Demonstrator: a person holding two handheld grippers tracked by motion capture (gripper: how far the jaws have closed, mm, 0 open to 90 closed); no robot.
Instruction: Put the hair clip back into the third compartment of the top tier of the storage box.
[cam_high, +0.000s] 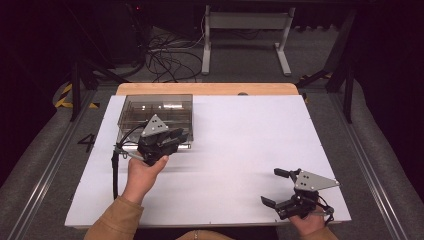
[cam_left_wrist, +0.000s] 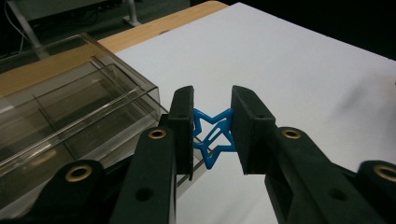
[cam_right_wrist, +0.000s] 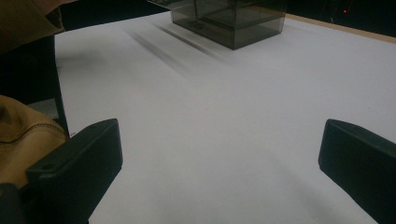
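Two jaws of the left gripper (cam_left_wrist: 212, 135) clamp a blue star (cam_left_wrist: 211, 136) beside the clear box (cam_left_wrist: 70, 121) near the surface's far-left corner; the right gripper (cam_right_wrist: 219, 154) stands with jaws apart.

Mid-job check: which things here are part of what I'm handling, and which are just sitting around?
In the job:
- blue star clip, pinched in the left gripper
- clear compartment box, right beside that gripper

Just about:
- right gripper, open and idle near the table's front edge
- white table sheet
- cables and white stand on the floor beyond
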